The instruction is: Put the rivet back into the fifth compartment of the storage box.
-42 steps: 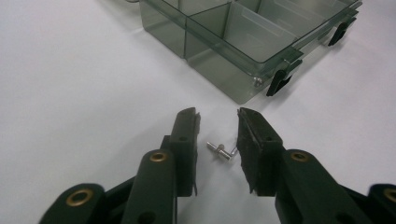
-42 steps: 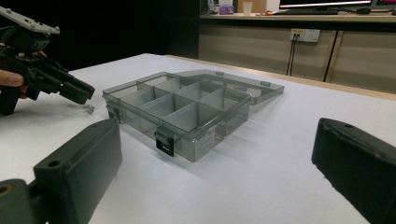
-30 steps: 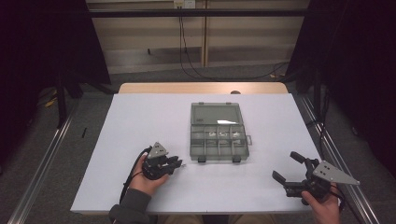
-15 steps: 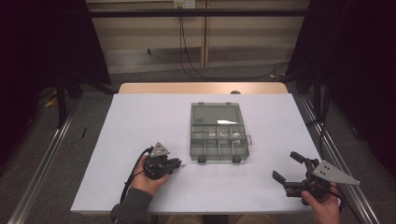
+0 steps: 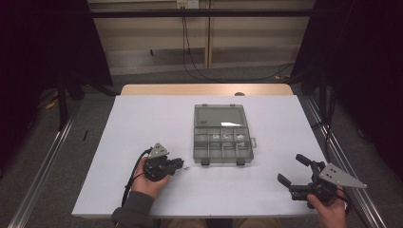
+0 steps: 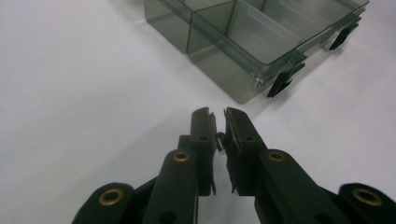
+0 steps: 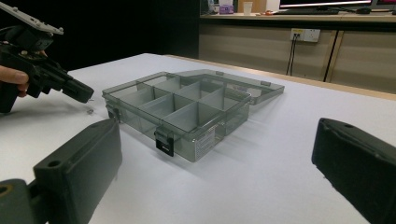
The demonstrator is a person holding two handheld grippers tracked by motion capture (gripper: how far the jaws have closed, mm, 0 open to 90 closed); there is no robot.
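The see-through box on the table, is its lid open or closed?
Open. The box has its lid folded flat back on the table, and the right gripper view shows the compartments uncovered.

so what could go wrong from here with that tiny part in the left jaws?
1. The left gripper pinches a tiny metal part between nearly shut jaws, only at its edge; it may slip out onto the white table, where a similar small piece already lies.
2. The compartment box is light and unheld; the right gripper is open and apart from it, so a nudge at the front latches may shove it.
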